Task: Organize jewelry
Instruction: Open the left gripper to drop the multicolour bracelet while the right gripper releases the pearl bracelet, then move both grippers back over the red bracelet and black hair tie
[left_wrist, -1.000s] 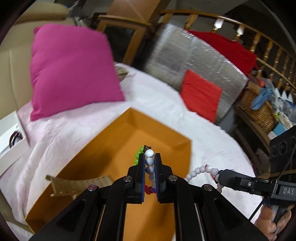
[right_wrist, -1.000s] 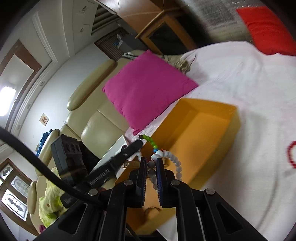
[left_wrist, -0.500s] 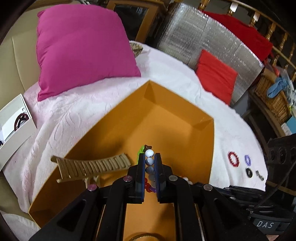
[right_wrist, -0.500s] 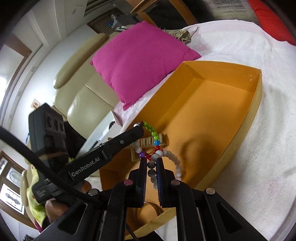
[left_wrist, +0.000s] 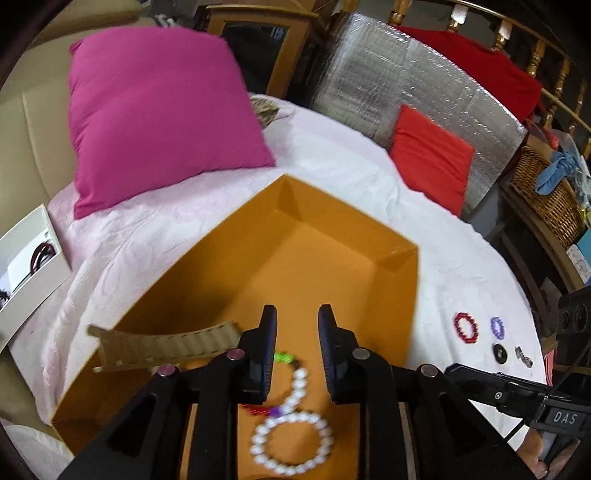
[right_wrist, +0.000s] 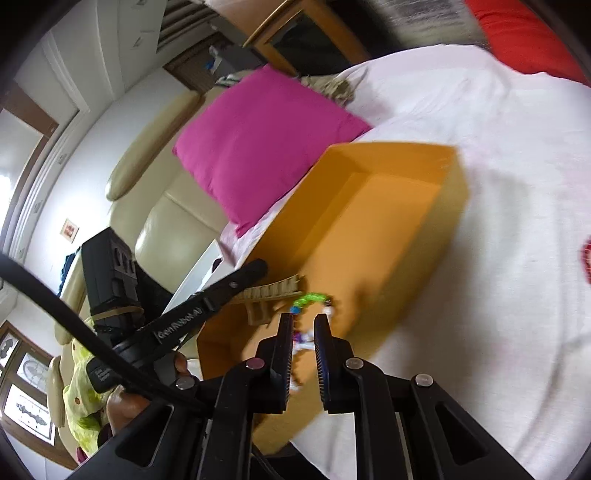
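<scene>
now, from the left wrist view, the left gripper (left_wrist: 297, 325) hangs over the orange box (left_wrist: 413, 280) with its jaws apart and nothing between them. the bead necklace (left_wrist: 291, 435) lies on the box floor near its close edge, just below and behind the jaw tips: a loop of white beads, then a white strand running up to a few green beads beside the left jaw, with red and purple beads at the crossing. a tan comb-like piece (left_wrist: 166, 345) lies at the box's left wall. the box sits on a white-covered bed (left_wrist: 332, 173); a red ring (left_wrist: 466, 328), a purple ring (left_wrist: 497, 327) and two small dark pieces lie on the cover right of the box. the right gripper's body shows at the lower right edge.

from the right wrist view, the right gripper (right_wrist: 303, 325) has its jaws apart too, gripping nothing. the blurred necklace (right_wrist: 309, 300) lies inside the box (right_wrist: 456, 184) just beyond and between the jaw tips, near the box's close corner, beside the tan piece (right_wrist: 273, 291). a pink cushion (right_wrist: 266, 144) rests beyond the box.
</scene>
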